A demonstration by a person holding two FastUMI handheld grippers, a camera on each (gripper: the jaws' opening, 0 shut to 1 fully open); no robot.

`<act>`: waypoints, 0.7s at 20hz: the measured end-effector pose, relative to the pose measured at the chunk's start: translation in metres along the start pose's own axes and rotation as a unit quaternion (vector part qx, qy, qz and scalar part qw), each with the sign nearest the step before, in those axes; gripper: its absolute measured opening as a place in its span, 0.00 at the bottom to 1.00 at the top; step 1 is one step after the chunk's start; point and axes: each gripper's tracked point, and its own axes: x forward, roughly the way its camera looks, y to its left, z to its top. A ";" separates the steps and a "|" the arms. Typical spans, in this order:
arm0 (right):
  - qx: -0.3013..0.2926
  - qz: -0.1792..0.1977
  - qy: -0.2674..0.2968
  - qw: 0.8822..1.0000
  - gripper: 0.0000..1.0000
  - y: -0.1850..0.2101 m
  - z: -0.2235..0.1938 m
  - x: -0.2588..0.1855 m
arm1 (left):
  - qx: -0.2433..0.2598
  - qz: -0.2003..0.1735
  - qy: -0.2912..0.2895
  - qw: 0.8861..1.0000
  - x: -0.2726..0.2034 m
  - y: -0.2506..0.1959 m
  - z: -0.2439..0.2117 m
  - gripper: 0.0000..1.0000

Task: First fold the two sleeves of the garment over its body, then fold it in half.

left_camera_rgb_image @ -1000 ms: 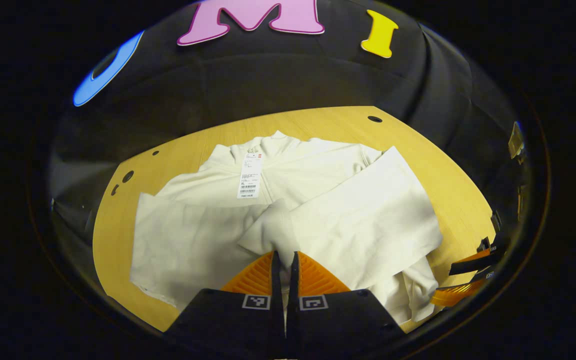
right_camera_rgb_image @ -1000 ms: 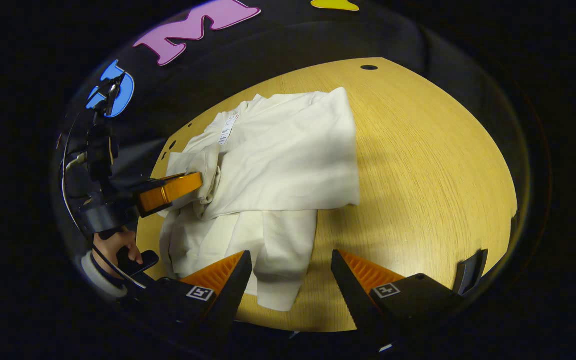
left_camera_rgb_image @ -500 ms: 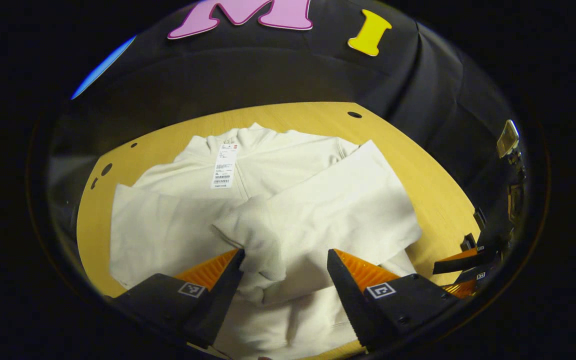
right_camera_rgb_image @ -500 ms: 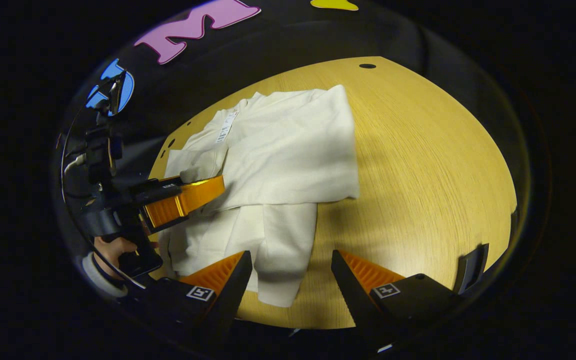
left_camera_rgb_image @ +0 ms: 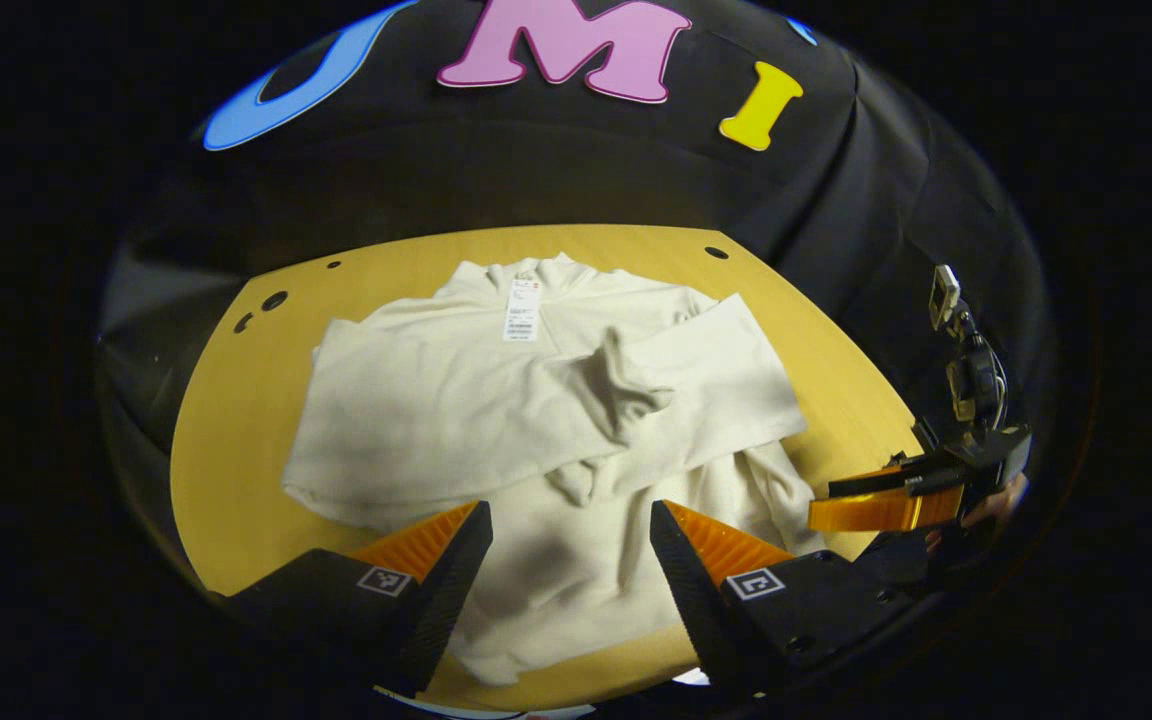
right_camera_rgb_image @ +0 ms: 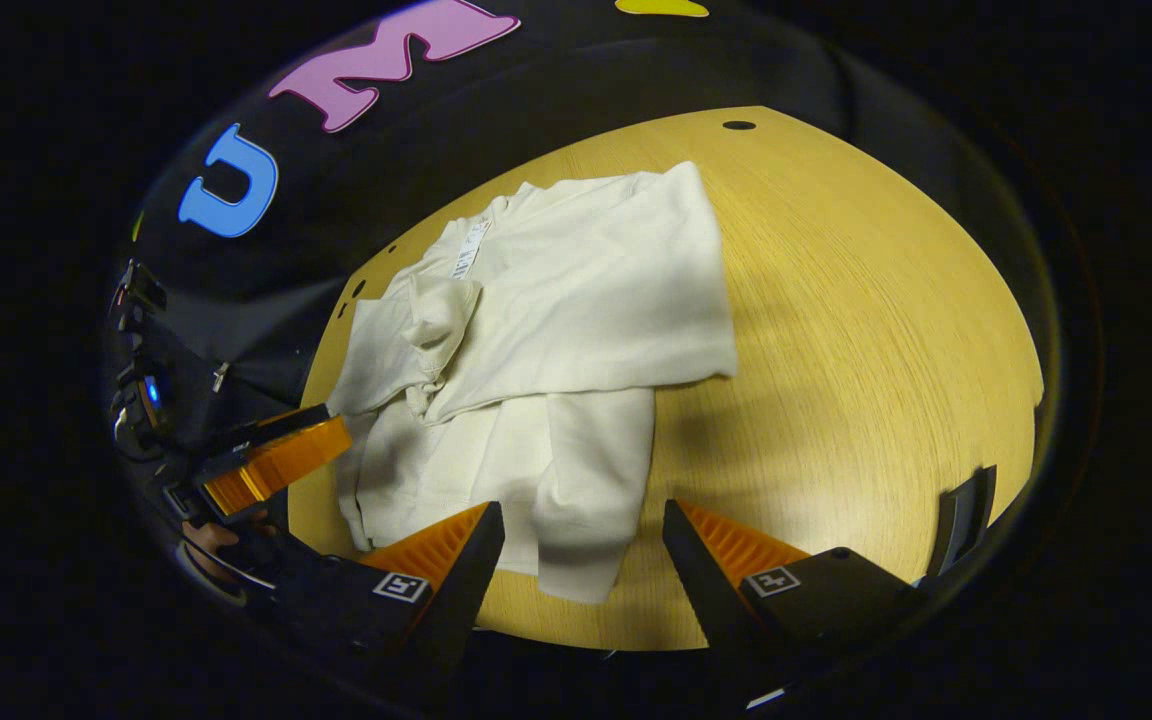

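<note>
The white garment (left_camera_rgb_image: 536, 420) lies flat mid-counter (left_camera_rgb_image: 236, 420), both sleeves crossed over its body, collar at 12 o'clock. The left gripper (left_camera_rgb_image: 561, 560) and right gripper (right_camera_rgb_image: 584, 560) hover over the hem at 6 o'clock, jaws wide open, holding nothing. For the half fold, each should probably pinch a hem corner and carry it evenly to the collar, though the corners look rumpled.

light: bright overhead | focus: sharp | edges: fisheye-bent | shadows: soft

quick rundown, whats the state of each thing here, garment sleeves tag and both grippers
garment: flat on the table, not yet folded in half
sleeves: both folded across the body, cuffs overlapping
tag: lying face up near the collar
left gripper: open, holding nothing
right gripper: open, holding nothing
</note>
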 end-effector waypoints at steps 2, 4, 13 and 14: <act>-0.006 -0.003 0.006 1.000 0.98 0.001 -0.008 0.000 | -0.003 0.017 0.015 1.000 -0.015 0.021 -0.030 0.98; -0.012 -0.009 0.012 1.000 0.98 0.001 -0.013 0.002 | -0.019 0.021 0.032 0.999 -0.023 0.028 -0.055 0.98; -0.052 -0.054 0.039 0.996 0.98 -0.001 -0.023 0.018 | -0.030 0.036 0.097 0.994 -0.003 0.043 -0.101 0.98; -0.058 -0.065 0.046 0.995 0.98 -0.005 -0.025 0.021 | -0.030 0.040 0.101 0.994 0.001 0.044 -0.102 0.98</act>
